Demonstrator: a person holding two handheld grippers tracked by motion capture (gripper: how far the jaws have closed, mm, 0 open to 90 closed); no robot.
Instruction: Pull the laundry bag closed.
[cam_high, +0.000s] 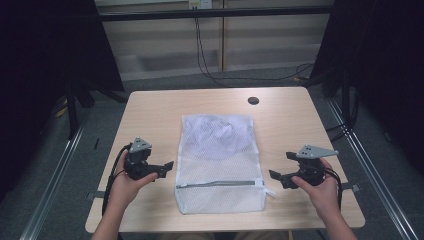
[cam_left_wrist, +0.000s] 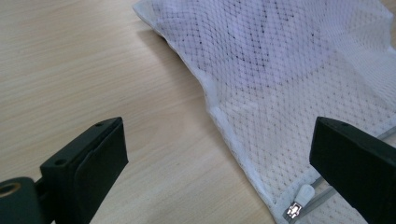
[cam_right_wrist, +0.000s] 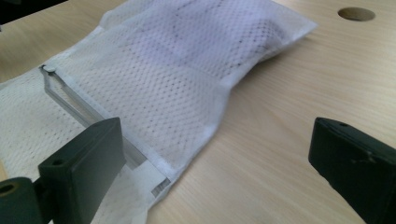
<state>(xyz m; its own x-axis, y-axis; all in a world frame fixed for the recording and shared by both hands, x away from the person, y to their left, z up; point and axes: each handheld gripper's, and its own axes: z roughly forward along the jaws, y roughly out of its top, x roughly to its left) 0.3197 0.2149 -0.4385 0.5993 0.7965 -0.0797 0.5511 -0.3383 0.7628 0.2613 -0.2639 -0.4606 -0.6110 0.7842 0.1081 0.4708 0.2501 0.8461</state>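
Observation:
A white mesh laundry bag (cam_high: 219, 160) lies flat in the middle of the table, with a pale garment bulging inside its far half. Its grey zipper (cam_high: 220, 184) runs across near the front end, and the metal pull (cam_left_wrist: 296, 209) sits at the bag's left edge. My left gripper (cam_high: 166, 166) is held just left of the bag, open and empty, pointing at it. On the other side my right gripper (cam_high: 279, 170) is open too, aimed at the bag's right edge. The bag (cam_left_wrist: 299, 74) spreads beyond the left jaws, and the bag (cam_right_wrist: 177, 65) also lies past the right jaws.
The light wooden table (cam_high: 150, 115) has a round dark hole (cam_high: 253, 100) near its far edge, also seen as the hole (cam_right_wrist: 356, 14) in the right gripper view. Cables hang behind the table, and dark curtains and metal rails flank it.

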